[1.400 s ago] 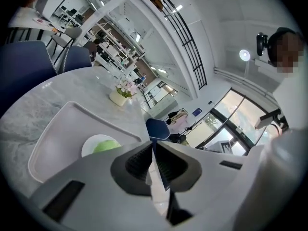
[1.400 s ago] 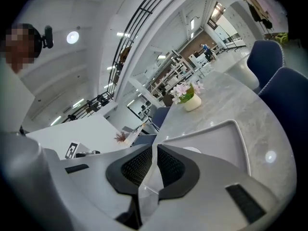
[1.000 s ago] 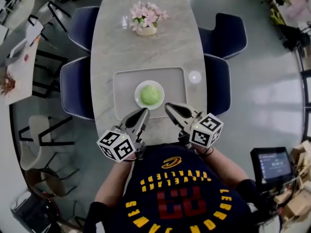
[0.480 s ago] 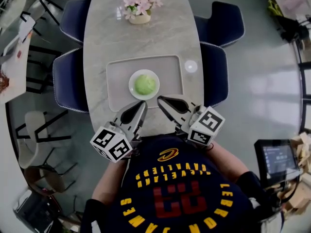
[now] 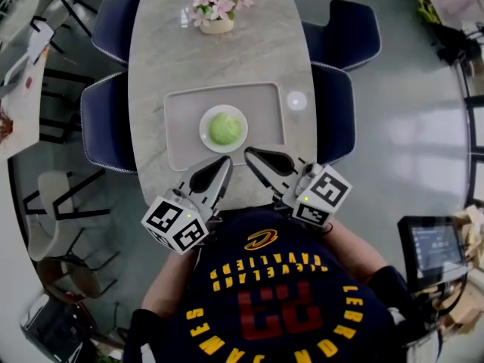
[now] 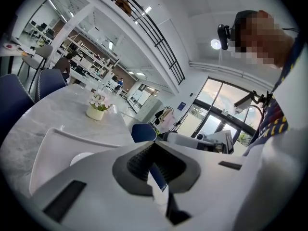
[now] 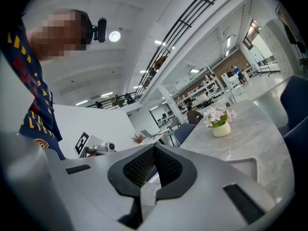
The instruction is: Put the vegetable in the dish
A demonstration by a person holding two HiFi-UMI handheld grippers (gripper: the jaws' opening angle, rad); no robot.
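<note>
A round green vegetable (image 5: pixel 225 130) lies in a small white dish (image 5: pixel 205 131). The dish stands in the middle of a pale grey tray (image 5: pixel 185 119) on the marble table. My left gripper (image 5: pixel 221 162) (image 6: pixel 153 146) hovers at the tray's near edge, just left of the dish, with its jaws together and nothing between them. My right gripper (image 5: pixel 252 154) (image 7: pixel 154 148) is beside it on the right, also shut and empty. Both stand apart from the dish. The tray's raised rim (image 6: pixel 62 137) (image 7: pixel 246 163) shows past the jaws in each gripper view.
A pot of pink flowers (image 5: pixel 215 12) (image 6: pixel 97 110) (image 7: pixel 220 124) stands at the table's far end. A small white round object (image 5: pixel 296 101) sits right of the tray. Dark blue chairs (image 5: pixel 106 119) (image 5: pixel 338 104) flank the table. A person's torso fills the foreground.
The head view shifted slightly over the last second. Both grippers stay shut near the tray's front edge, and the vegetable rests in the dish as before.
</note>
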